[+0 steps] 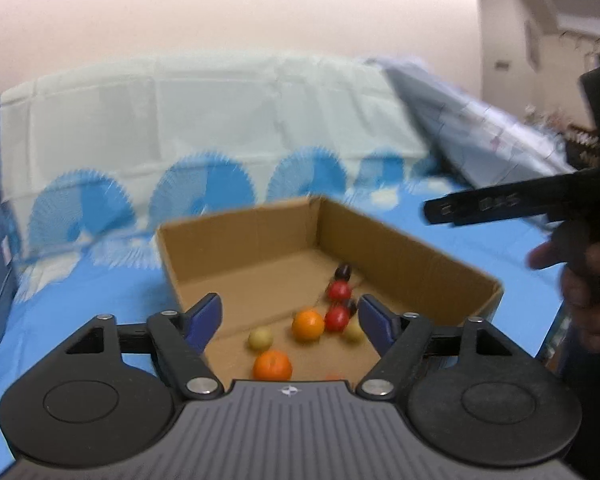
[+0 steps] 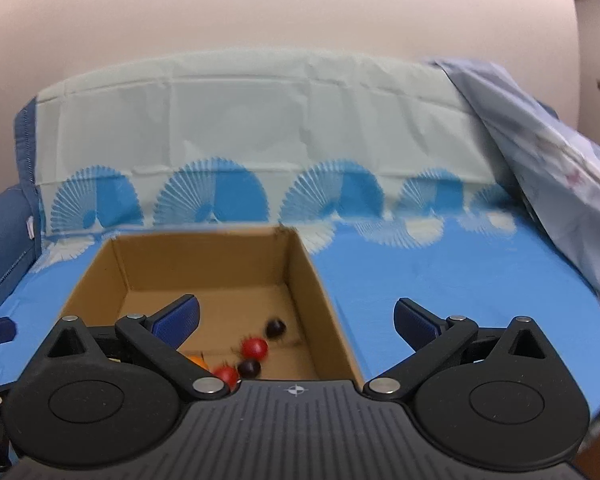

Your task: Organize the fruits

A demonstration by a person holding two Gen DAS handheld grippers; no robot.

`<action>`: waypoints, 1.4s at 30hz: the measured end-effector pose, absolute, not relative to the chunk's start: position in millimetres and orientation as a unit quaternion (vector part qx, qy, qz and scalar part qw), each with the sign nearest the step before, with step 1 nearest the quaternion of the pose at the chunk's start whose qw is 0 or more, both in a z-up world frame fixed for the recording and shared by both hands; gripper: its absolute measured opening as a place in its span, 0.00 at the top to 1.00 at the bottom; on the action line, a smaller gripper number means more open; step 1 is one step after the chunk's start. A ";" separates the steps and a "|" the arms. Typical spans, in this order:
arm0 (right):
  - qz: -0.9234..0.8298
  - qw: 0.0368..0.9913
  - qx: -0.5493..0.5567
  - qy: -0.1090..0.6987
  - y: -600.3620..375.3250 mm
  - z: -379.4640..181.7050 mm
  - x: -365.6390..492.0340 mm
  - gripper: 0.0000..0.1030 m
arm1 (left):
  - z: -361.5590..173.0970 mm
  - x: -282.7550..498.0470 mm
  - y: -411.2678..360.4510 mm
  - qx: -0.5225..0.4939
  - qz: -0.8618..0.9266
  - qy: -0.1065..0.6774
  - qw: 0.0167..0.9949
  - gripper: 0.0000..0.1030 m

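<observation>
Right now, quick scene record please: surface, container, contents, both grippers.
surface: blue patterned bedsheet
container: open cardboard box on the sheet
contents: two orange fruits, two red fruits, two pale yellow fruits, at least two dark fruits, loose on the box floor
left gripper: open, nothing between the jaws, over the box's near end
right gripper: open wide, holding nothing, straddling the box's right wall
</observation>
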State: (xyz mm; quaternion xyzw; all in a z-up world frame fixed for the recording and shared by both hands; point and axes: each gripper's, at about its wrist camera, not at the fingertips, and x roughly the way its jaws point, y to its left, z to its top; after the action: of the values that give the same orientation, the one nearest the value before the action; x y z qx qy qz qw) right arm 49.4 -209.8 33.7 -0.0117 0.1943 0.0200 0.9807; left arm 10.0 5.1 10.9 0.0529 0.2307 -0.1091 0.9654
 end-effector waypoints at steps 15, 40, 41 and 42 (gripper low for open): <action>0.009 0.961 -0.022 0.274 -202.1 11.8 27.8 0.01 | -5.0 0.7 -3.4 -0.008 -0.022 0.335 0.942 0.00; 0.026 0.959 -0.071 0.273 -176.4 3.5 35.3 0.01 | -2.6 14.5 11.8 -0.051 0.004 0.336 0.941 0.00; 0.027 0.959 -0.073 0.272 -175.6 3.3 34.9 0.01 | -2.6 14.8 11.9 -0.051 0.004 0.336 0.941 0.00; 0.029 0.959 -0.075 0.272 -175.1 3.1 35.0 0.01 | -2.6 14.7 11.6 -0.051 0.004 0.335 0.941 0.00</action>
State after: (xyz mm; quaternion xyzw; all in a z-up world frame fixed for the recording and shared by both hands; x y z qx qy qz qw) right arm 35.0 -175.1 3.1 -0.0745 0.2724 0.0287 0.9589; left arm 14.7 11.6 -2.6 -0.0509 0.3351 0.0038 0.9408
